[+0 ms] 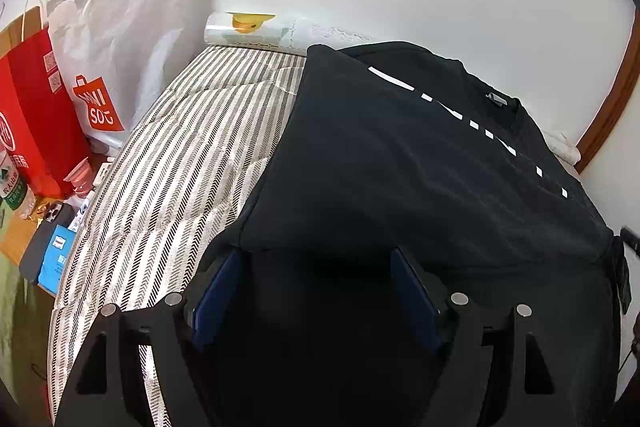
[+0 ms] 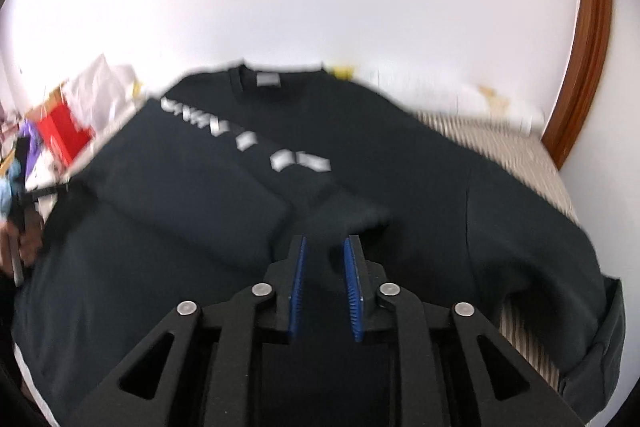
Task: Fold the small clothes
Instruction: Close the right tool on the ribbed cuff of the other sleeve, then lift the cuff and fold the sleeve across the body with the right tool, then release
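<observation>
One striped bed cover [image 1: 172, 163] is stretching away ahead of and to the left of the left gripper [image 1: 316, 259]. One black sweatshirt [image 1: 400, 163] with a broken white print line is lying on it, directly ahead of both grippers and reaching under them, one side already folded over the body. One sleeve [image 2: 344, 207] is lying slantwise across the front, its cuff end sitting just ahead of the right gripper [image 2: 325, 247].

The left gripper's two blue pads are standing wide apart over the near hem, nothing pressing between them. The right gripper's two pads are standing a narrow gap apart, with dark cloth showing in the gap; whether they are touching it I cannot tell through the blur.

Far left of the left gripper, one red paper bag [image 1: 36, 115], one white shopping bag [image 1: 116, 39] and one phone [image 1: 44, 239] are sitting beside the bed.
</observation>
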`<state>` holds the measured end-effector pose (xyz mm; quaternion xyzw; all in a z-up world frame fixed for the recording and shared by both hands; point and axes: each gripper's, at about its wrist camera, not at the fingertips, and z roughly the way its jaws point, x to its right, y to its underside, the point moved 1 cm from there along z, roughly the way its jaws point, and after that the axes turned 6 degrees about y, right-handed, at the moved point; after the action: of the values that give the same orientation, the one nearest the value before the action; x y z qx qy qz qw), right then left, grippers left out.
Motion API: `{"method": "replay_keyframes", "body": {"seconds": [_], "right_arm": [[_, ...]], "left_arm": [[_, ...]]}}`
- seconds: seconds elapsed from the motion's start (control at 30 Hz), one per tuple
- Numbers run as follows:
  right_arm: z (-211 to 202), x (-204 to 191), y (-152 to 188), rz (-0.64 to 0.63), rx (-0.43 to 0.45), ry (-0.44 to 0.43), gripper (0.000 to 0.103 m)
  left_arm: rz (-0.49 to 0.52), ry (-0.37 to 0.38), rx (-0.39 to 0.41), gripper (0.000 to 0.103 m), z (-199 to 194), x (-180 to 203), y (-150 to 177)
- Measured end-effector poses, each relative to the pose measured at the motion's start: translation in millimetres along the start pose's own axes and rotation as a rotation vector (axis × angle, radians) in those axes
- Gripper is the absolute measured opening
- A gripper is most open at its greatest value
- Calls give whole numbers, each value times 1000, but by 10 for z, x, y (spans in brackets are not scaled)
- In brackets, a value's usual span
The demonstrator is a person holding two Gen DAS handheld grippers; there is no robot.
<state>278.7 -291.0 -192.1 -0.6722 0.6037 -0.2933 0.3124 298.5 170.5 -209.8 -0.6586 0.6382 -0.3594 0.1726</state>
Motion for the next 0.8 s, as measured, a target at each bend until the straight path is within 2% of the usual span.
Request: {"method": "replay_keyframes", "body": {"seconds": [0.1,0.27,0.37,0.43,0.53,0.57,0.6,0.67,0.73,0.8], "right_arm": [[142,-174,-146,-1,14,43,22],[771,-251,15,-7,-152,205,21],[778,-108,58,82,-135,205,23],[657,-26,66,132,-144,201,24],[292,89,125,129,-91,236,33],[145,155,159,128,-68,261,41],[-10,253,206,132,-45,290,52],[-301,487,335,149,-9,356,64],[-523,755,481,149,2,452,69],[-626,1019,672,146,-29,531,73]], "left_arm": [[-1,3,0,76,0,3,1],[12,-9,-3,76,8,25,5],[32,-25,-6,77,21,46,7],[35,-26,-7,77,19,46,8],[45,-20,-6,78,4,55,15],[47,-16,-5,79,0,62,17],[48,-9,-2,79,-14,65,20],[45,1,6,79,-49,65,22],[24,0,15,79,-125,59,42],[14,3,13,79,-216,81,64]]}}
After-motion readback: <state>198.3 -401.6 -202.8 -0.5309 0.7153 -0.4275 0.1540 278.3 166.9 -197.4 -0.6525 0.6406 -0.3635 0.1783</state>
